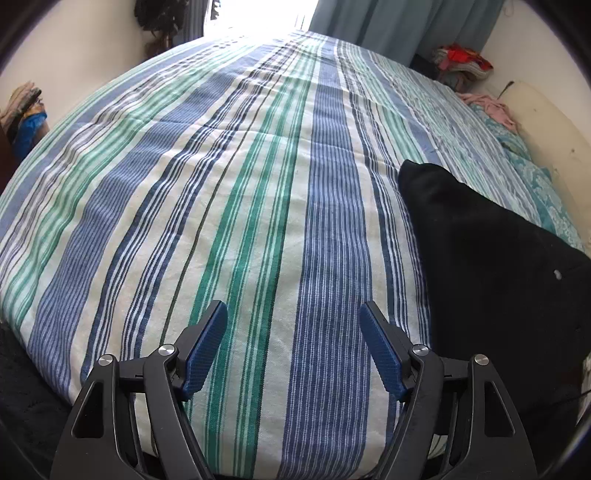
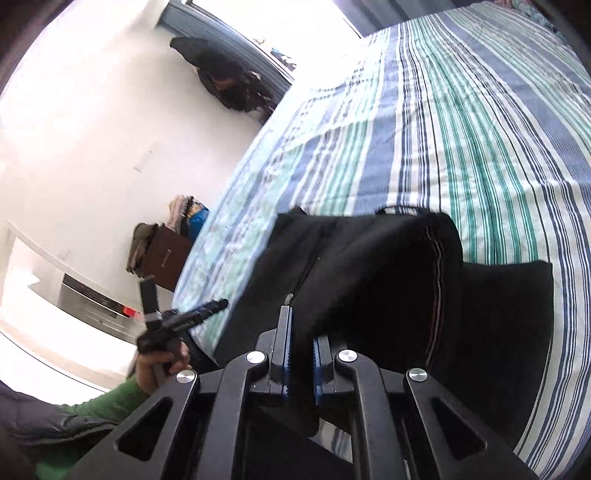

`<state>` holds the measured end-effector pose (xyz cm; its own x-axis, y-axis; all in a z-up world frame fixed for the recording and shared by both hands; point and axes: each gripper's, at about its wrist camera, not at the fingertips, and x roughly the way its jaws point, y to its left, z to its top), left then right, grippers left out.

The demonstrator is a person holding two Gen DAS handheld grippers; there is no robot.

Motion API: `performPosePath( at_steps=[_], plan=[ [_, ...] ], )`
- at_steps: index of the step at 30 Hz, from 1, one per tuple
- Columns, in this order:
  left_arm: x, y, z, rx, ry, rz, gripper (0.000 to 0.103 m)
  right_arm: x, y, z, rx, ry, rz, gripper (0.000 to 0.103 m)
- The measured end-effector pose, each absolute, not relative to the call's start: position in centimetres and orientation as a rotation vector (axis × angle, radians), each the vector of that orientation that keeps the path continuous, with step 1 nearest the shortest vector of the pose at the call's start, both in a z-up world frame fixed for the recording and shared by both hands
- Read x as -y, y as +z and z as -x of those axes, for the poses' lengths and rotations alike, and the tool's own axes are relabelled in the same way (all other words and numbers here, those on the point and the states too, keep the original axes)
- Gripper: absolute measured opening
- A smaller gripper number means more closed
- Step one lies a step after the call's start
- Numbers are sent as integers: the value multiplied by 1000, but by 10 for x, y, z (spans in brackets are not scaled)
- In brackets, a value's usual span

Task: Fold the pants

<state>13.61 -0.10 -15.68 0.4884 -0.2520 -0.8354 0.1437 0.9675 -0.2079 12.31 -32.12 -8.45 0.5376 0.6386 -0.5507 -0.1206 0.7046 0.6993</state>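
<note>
Black pants (image 2: 388, 280) lie on the bed (image 1: 221, 184), right gripper (image 2: 301, 332) clamped on their fabric; left gripper (image 1: 293, 314), jaws apart, is beside them

Bed cover (image 1: 229, 192): striped blue, green and white, spread flat over the whole bed, lightly creased.
Curtain (image 1: 399, 26): pale blue, hanging beyond the far end of the bed, beside a bright window.
Clothes pile (image 1: 461, 66): red and grey, in the far right corner against the wall.
Pink cloth (image 1: 491, 107): crumpled at the bed's right edge, near a teal patterned sheet (image 1: 543, 192).
Dark bundle (image 2: 229, 85): hanging on the white wall by the window.
Brown cabinet (image 2: 166, 258): beside the bed, folded fabrics stacked on top.
</note>
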Motion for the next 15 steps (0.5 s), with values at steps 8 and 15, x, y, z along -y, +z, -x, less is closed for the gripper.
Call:
performPosePath(
  at_steps=[8,15],
  plan=[
    [3,-151,-134,-1018,-264,122,75,354,-47,-99,-846,427,-631,10],
    [15,-149,-129,-1012,-294,73,75,386,-77,-84,-910,335,-641,9]
  ],
)
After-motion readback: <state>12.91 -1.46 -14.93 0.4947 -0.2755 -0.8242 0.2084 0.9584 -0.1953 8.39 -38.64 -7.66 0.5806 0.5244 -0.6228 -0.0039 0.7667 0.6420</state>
